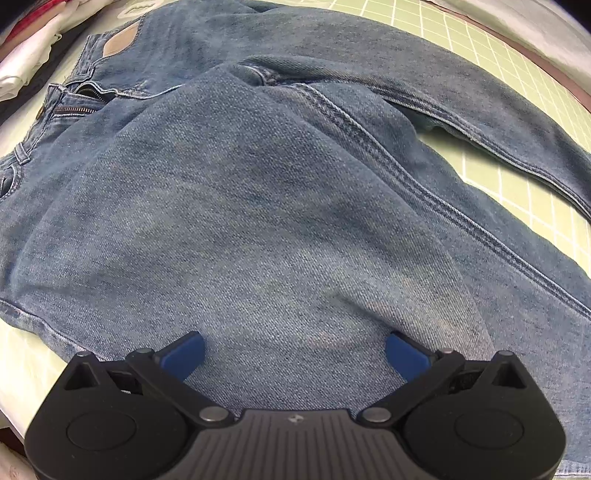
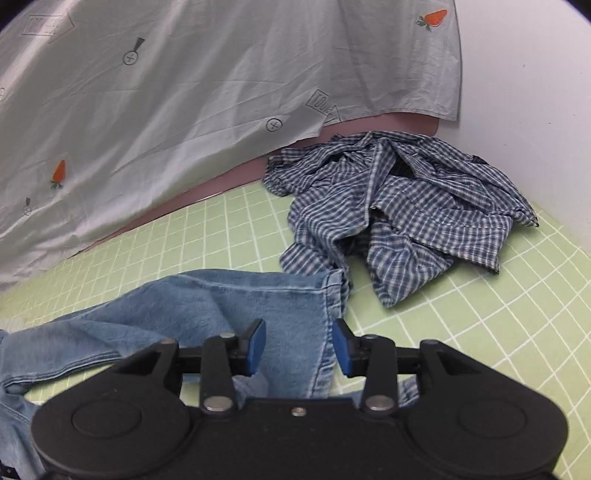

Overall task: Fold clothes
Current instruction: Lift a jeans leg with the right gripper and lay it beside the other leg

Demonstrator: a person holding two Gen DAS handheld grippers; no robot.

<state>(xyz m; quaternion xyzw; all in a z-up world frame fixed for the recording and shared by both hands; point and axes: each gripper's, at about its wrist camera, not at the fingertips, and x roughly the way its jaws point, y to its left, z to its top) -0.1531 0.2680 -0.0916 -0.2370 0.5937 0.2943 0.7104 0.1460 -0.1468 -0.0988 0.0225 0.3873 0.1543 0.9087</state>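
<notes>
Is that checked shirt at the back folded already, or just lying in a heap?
In a heap. The checked shirt lies crumpled on the green grid mat, creased all over, with no flat folded edges.

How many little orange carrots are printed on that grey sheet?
2 show on the grey sheet: one carrot near its top right corner, another carrot low on the left. More may lie outside the picture or in folds.

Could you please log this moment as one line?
left gripper open over jeans | right gripper open, hem between jaws
</notes>
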